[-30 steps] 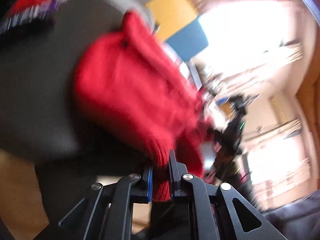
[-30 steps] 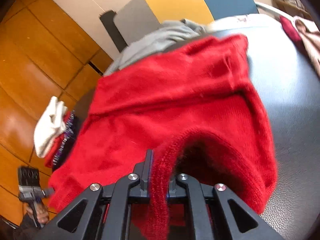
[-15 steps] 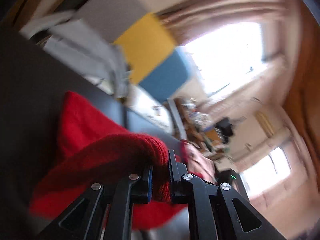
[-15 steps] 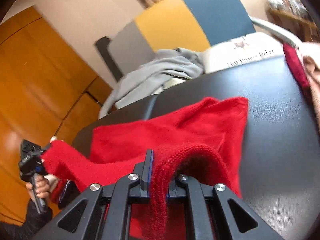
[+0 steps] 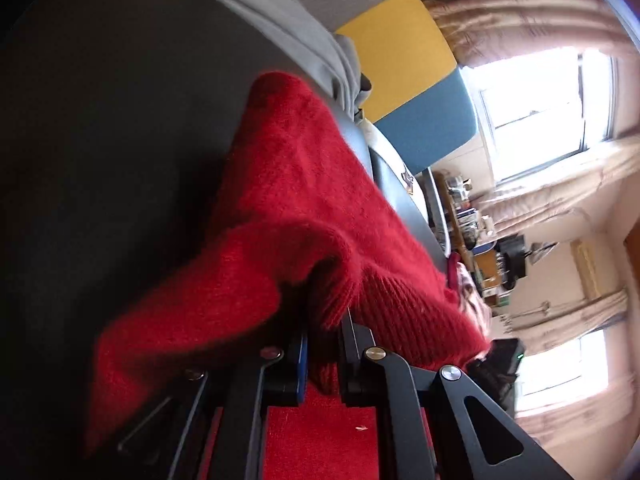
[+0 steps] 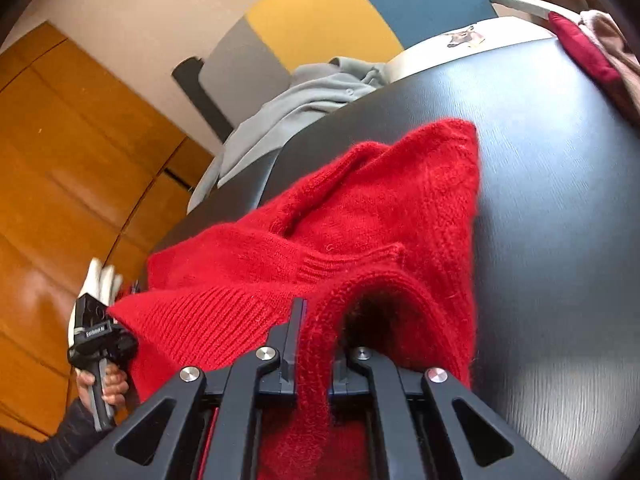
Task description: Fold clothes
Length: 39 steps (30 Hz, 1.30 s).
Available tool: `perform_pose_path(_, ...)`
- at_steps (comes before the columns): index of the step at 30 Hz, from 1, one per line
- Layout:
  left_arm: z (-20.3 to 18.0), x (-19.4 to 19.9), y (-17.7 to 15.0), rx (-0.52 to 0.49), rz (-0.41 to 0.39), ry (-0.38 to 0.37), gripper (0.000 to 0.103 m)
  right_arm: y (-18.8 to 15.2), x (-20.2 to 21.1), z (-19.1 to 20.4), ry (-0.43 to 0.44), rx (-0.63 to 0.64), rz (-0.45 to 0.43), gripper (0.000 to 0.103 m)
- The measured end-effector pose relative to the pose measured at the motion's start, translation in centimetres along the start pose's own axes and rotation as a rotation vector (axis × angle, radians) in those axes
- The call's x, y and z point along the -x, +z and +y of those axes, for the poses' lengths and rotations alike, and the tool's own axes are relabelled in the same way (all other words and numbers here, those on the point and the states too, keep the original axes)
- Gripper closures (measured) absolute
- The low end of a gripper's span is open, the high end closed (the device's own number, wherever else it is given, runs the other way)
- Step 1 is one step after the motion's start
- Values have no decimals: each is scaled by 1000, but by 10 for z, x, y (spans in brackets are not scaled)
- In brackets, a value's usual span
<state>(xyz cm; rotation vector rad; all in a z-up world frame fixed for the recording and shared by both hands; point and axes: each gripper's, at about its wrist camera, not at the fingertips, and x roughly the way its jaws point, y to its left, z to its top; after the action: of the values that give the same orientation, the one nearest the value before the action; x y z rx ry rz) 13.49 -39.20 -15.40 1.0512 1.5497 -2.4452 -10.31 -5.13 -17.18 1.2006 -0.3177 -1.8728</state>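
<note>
A fuzzy red knit sweater (image 6: 360, 216) lies partly on the dark table (image 6: 560, 200), stretched between both grippers. My right gripper (image 6: 314, 320) is shut on its ribbed edge near the table's front. My left gripper (image 5: 324, 332) is shut on another ribbed edge of the sweater (image 5: 304, 200); in the right wrist view it shows at the far left (image 6: 96, 336), off the table's side, held by a hand. The far corner of the sweater rests on the table.
A grey garment (image 6: 304, 96) hangs over the table's far edge, in front of a grey, yellow and blue chair back (image 6: 320, 28). A dark red and pink clothes pile (image 6: 596, 48) sits at the table's right. Orange wooden cabinets (image 6: 60, 160) stand left.
The sweater has been pulled toward the front of the table and stretched out between the grippers. My left gripper swung out to the left side. Both stay shut on it.
</note>
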Motion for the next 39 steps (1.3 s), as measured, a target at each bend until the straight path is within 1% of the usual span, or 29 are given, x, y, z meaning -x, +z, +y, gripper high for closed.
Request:
perform_pose_path(3,-10,20,-15,-9,-3,-11,92,-8,10,11,-21,16,39,97)
perform_pose_path(4,-15,25,-16,-20,-7,-25,92,-5,12,18,-27,35,46,93)
perform_pose_path(6,-29,42,-16,-42,-29,-68,92,-1,17,32,-37,71,60,92)
perform_pose_path(8,-42,56,-11,-55,-53,-118,92,11,25,47,-14,94,36,92)
perform_pose_path(10,-51,61,0,-42,-69,-178,92,25,29,56,32,73,-11,92)
perform_pose_path(11,-52,62,7,-36,-79,-191,92,32,32,56,62,42,-43,92)
perform_pose_path(12,-51,61,15,-29,-91,-190,92,37,31,53,66,9,-65,92)
perform_pose_path(13,-48,60,23,-9,-103,-185,91,43,30,49,68,-24,-84,92)
perform_pose_path(16,-19,35,42,130,-90,-136,90,53,7,19,20,-140,-78,92)
perform_pose_path(18,-1,13,49,188,-56,-59,89,50,-15,-5,-14,-233,-27,91)
perform_pose_path(19,7,5,50,210,-36,-36,88,47,-22,-14,-2,-269,-16,90)
perform_pose_path(20,12,-1,50,234,-18,-40,87,44,-28,-22,11,-302,-10,91)
perform_pose_path(21,14,-2,49,249,-16,-53,84,42,-25,-24,31,-306,-36,90)
perform_pose_path(23,11,7,49,230,-50,-56,78,40,-19,-27,80,-329,-57,84)
perform_pose_path(24,7,11,51,220,-65,-56,69,40,-16,-26,86,-332,-59,81)
perform_pose_path(25,5,16,52,213,-76,-65,56,39,-13,-26,93,-335,-61,80)
perform_pose_path(26,1,22,55,205,-91,-77,51,39,-10,-25,100,-338,-62,79)
perform_pose_path(27,-2,28,57,195,-108,-89,43,39,-7,-24,112,-341,-64,77)
perform_pose_path(29,-9,39,63,178,-136,-107,39,39,-1,-17,133,-339,-76,72)
perform_pose_path(31,-9,50,69,183,-165,-110,38,40,7,-8,162,-326,-97,71)
perform_pose_path(32,-9,55,70,181,-180,-99,37,41,11,-3,166,-318,-106,71)
perform_pose_path(34,-8,63,69,167,-212,-60,33,40,18,6,159,-297,-117,71)
perform_pose_path(36,-8,69,64,119,-232,33,32,37,20,19,133,-255,-109,71)
perform_pose_path(39,-5,76,42,17,-227,152,30,24,28,47,99,-140,-76,71)
